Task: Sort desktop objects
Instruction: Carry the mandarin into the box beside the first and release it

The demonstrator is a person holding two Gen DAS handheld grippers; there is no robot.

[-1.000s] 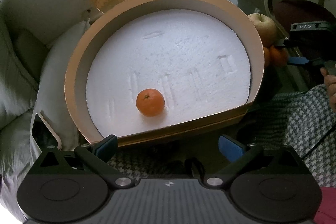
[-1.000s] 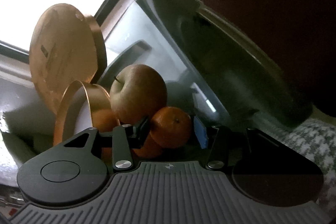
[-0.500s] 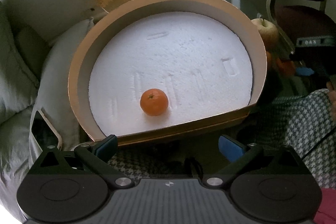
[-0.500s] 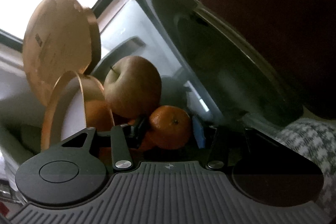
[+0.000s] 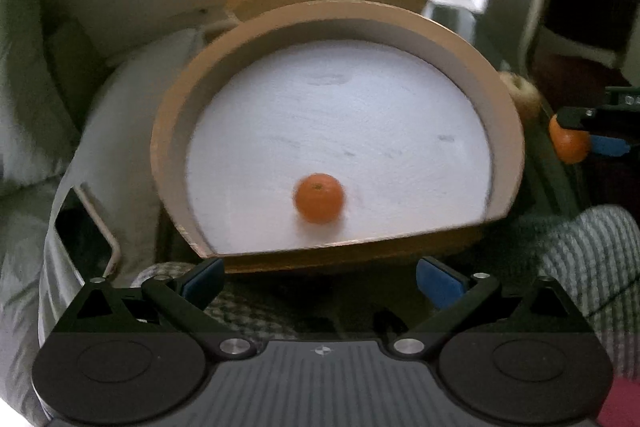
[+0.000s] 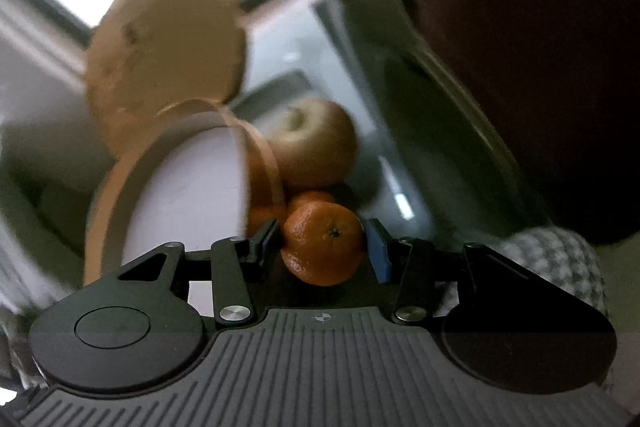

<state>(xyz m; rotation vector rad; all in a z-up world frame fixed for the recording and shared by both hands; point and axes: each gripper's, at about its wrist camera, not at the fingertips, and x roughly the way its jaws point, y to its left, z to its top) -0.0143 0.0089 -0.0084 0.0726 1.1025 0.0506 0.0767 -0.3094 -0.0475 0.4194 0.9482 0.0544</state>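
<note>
One dimpled tangerine (image 6: 323, 247) pinched between right gripper (image 6: 320, 247) fingers, smooth apple (image 6: 316, 143) behind

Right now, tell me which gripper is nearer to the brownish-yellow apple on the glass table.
Right. The right gripper sits just in front of the apple, clamping a mandarin; the left gripper is open, across the round box.

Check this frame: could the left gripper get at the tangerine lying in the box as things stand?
Probably yes. The left gripper is open and empty, facing the box, and the tangerine lies alone on the white foam. Only the low front wall stands between, so it would have to clear that.
</note>
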